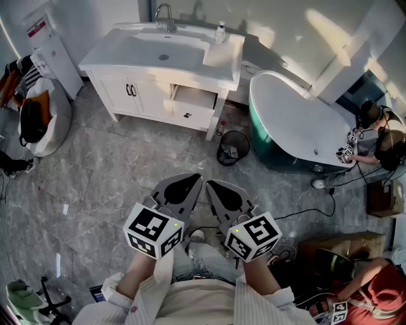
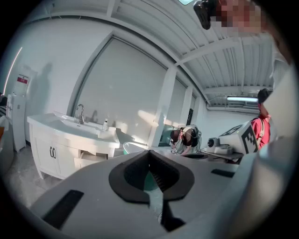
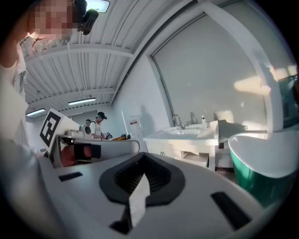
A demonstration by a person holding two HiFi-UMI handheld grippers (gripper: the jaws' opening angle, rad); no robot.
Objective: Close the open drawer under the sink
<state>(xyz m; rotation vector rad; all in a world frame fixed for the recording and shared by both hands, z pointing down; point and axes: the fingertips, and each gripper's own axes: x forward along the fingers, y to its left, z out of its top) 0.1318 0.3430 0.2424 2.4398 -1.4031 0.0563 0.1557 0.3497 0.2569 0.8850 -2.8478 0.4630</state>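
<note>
The left gripper is clenched on nothing. Its grey jaws lie pressed together with only a thin slit between the ribbed pads. The right gripper is likewise closed and empty. Both are held close against the person's body, side by side and just apart, tips angled towards each other and towards 12 o'clock in the head view.

Bare grey marbled floor lies beyond the tips. At 1 o'clock stands a round black waste bin, and at 2 o'clock a long bathtub, white inside and green outside.

Well apart from both grippers, at 12 o'clock, is the white rectangular drawer with a dark handle. It sits pulled out at the right end of the white vanity cabinet, just under the countertop. The two cabinet doors to its left are shut. A chrome tap rises behind the basin, and a small clear bottle stands on the counter above the drawer.
</note>
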